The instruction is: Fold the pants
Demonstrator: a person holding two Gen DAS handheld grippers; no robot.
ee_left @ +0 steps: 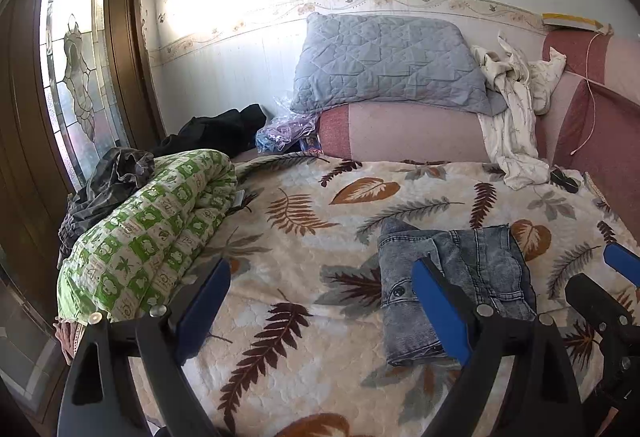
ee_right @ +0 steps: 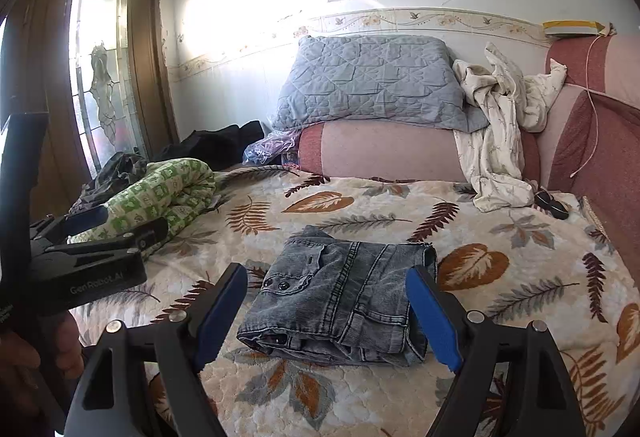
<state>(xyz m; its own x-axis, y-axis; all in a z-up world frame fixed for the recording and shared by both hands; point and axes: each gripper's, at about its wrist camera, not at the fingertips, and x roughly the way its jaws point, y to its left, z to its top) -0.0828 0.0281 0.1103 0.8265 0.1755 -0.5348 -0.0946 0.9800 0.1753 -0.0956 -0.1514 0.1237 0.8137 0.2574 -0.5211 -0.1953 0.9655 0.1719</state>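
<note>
Grey-blue denim pants (ee_right: 344, 297) lie folded into a compact rectangle on the leaf-print bedspread (ee_right: 500, 277). In the left wrist view the pants (ee_left: 472, 277) sit to the right. My left gripper (ee_left: 320, 301) is open and empty, held above the bedspread left of the pants; it also shows in the right wrist view (ee_right: 96, 233) at the left. My right gripper (ee_right: 326, 313) is open and empty, its blue pads either side of the pants in view, not touching them; it also shows at the right edge of the left wrist view (ee_left: 608, 277).
A rolled green-and-white quilt (ee_left: 152, 237) and dark clothes (ee_left: 116, 181) lie at the bed's left. A blue-grey pillow (ee_left: 384, 61) rests on a pink bolster (ee_left: 400, 133) at the back, with a white garment (ee_left: 512, 117) beside it. A glass-panelled door (ee_left: 72, 77) stands left.
</note>
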